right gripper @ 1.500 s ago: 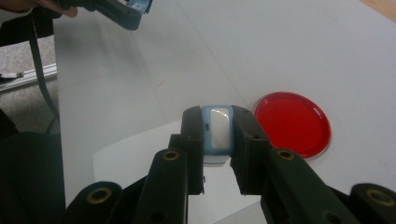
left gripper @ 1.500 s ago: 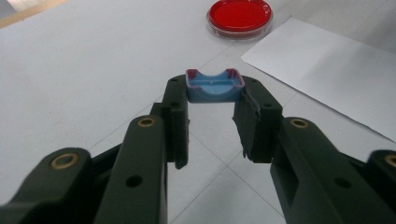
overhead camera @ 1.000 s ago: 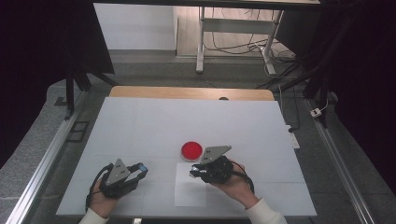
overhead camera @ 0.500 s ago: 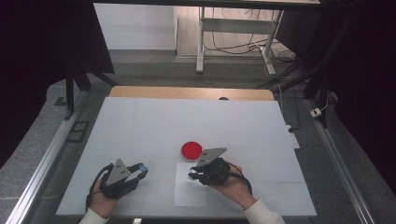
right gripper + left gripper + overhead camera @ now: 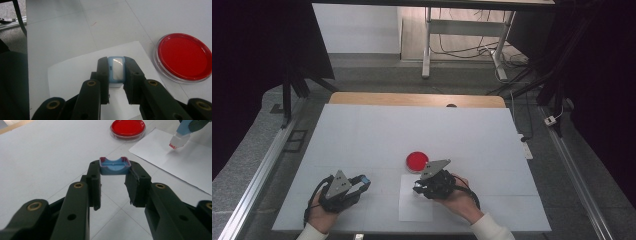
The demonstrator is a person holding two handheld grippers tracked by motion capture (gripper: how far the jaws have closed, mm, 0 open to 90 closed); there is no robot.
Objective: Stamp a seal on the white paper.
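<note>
one red dish (image 5: 417,160); one paper sheet (image 5: 414,210); perhaps one blue cap (image 5: 115,166)

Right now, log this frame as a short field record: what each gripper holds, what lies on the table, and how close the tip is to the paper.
left gripper: shut on a small blue cap, held above the table
right gripper: shut on a light blue stamp-like tool
tool tip: white, pointed down at the paper, contact cannot be told
white paper sheet: flat on the table, beneath the right gripper
red round dish: beside the paper, untouched
table: white surface
</note>
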